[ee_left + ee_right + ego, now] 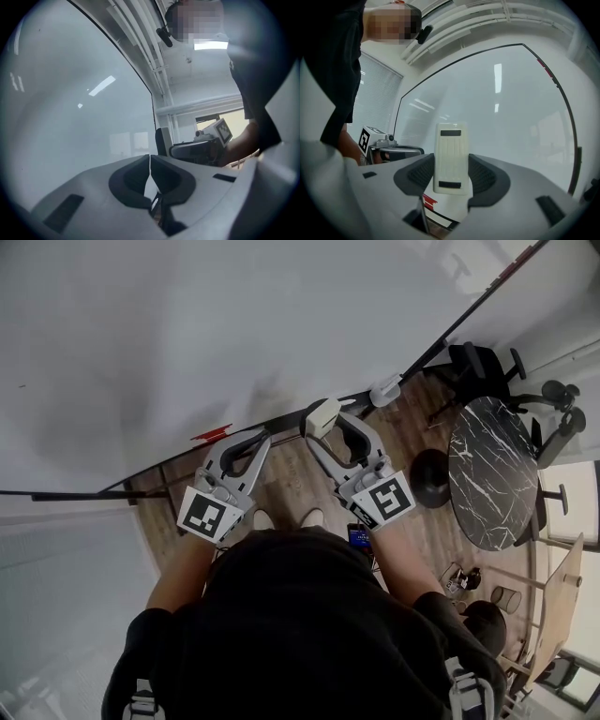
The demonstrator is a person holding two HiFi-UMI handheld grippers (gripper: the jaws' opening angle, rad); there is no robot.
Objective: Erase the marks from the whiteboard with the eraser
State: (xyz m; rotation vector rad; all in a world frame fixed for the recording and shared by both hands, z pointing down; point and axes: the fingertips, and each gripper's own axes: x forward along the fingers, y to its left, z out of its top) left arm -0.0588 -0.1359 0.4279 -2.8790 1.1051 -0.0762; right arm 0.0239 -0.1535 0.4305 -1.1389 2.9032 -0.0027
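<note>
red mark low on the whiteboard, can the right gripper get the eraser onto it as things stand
Probably yes. The right gripper is shut on the eraser, and the red mark shows uncovered on the whiteboard just below it. The left gripper, close by, might crowd the stroke.

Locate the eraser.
In the head view the eraser is near centre, clamped in the right gripper low by the whiteboard, right of the red mark.
</note>
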